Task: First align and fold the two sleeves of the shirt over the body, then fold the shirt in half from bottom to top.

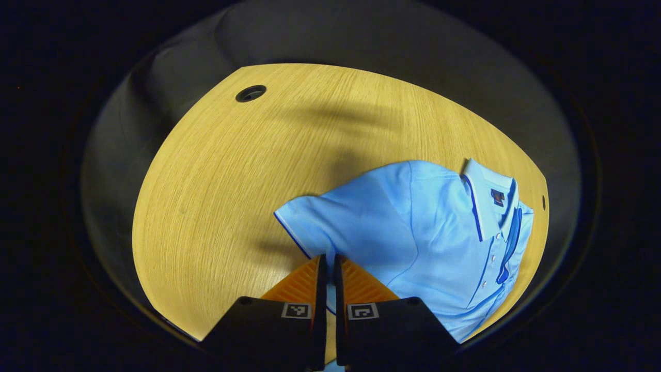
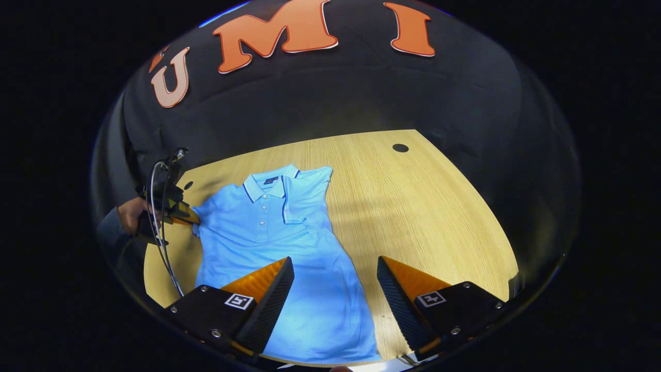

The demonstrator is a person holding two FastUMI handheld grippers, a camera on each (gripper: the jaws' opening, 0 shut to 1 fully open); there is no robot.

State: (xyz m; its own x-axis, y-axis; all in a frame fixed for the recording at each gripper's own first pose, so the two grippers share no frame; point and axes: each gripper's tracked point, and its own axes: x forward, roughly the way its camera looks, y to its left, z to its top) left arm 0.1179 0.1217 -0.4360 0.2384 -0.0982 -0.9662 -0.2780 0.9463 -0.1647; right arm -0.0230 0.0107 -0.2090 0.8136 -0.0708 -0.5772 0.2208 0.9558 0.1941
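We can read no text: the small dark label (image 1: 497,197) inside the shirt's collar (image 1: 483,199), right of centre, is too small to make out.

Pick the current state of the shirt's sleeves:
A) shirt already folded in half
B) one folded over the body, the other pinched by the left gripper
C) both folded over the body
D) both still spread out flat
B: in the right gripper view one sleeve lies folded over the shirt body, while the left gripper pinches the other sleeve, its fingers closed on the cloth in the left gripper view.
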